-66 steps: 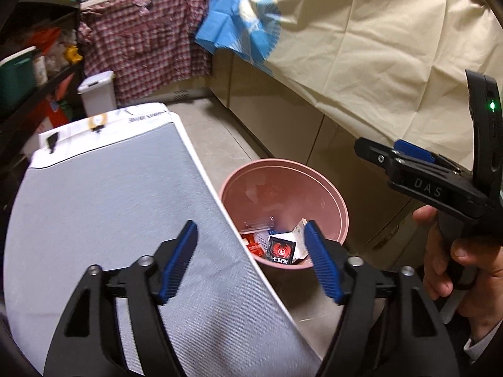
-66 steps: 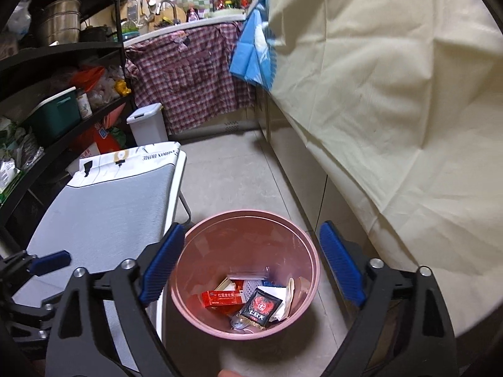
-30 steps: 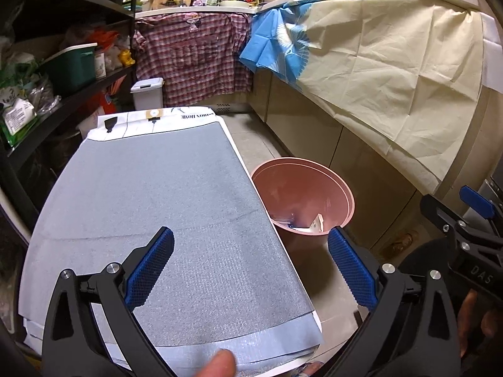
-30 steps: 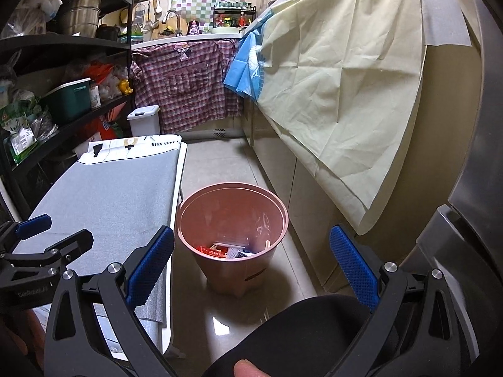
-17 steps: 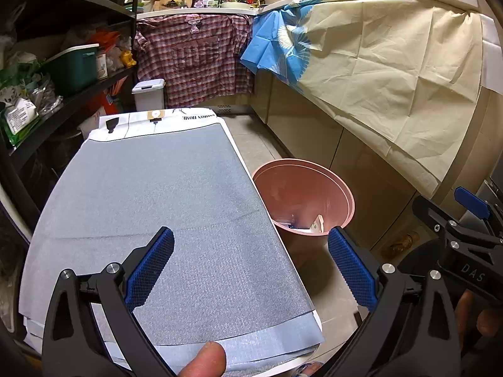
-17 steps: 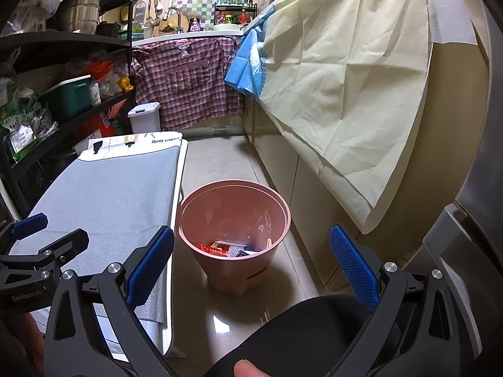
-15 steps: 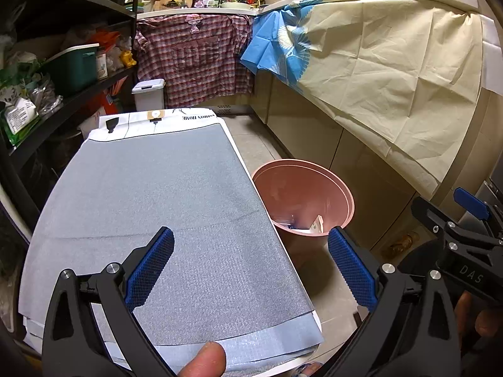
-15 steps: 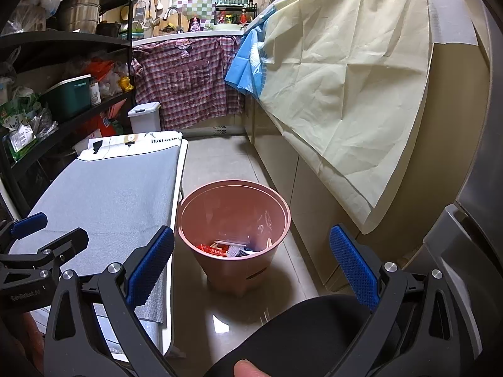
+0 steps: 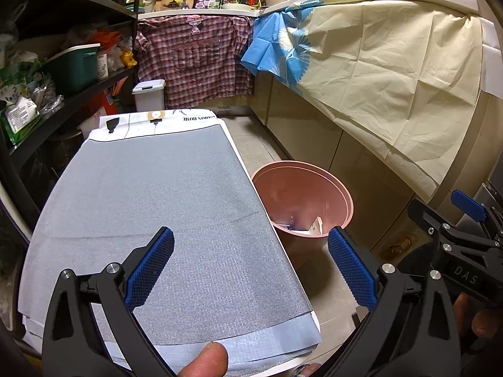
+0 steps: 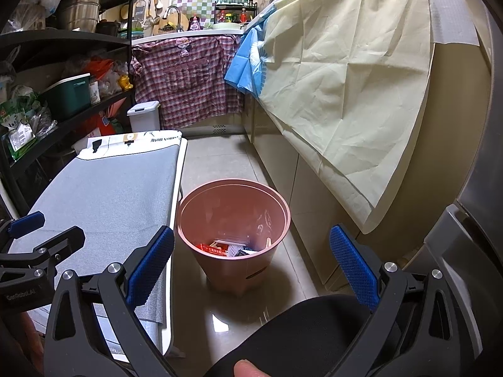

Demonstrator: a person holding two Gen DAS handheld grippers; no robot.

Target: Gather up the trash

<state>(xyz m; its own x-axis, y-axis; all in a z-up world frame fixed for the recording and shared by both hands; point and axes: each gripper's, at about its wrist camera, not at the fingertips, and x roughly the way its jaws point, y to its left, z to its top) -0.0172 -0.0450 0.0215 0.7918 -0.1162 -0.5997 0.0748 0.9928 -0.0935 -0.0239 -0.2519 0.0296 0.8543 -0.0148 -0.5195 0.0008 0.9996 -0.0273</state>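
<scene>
While both wide-open, empty hand-held grippers (image 9: 251, 270) (image 10: 251, 267) have pulled back, trash (image 10: 229, 248) lies in the pink bin (image 10: 188, 213).

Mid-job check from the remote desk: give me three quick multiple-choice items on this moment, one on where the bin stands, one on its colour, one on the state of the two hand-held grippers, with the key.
1. Where does the trash bin stand?
A. On the grey table
B. On the floor between the grey table and the cabinets
C. On the black shelf

2. What colour is the bin?
A. Pink
B. Green
C. White

3. What state are the left hand-held gripper and right hand-held gripper in?
A. Both shut on wrappers
B. One open, one shut
C. Both open and empty

Key: 1 B, the right wrist view shows it on the tiles beside the table edge. 2 A, its wall and rim are pink in both views. 3 C, each pair of blue pads stands wide apart with nothing between.
</scene>
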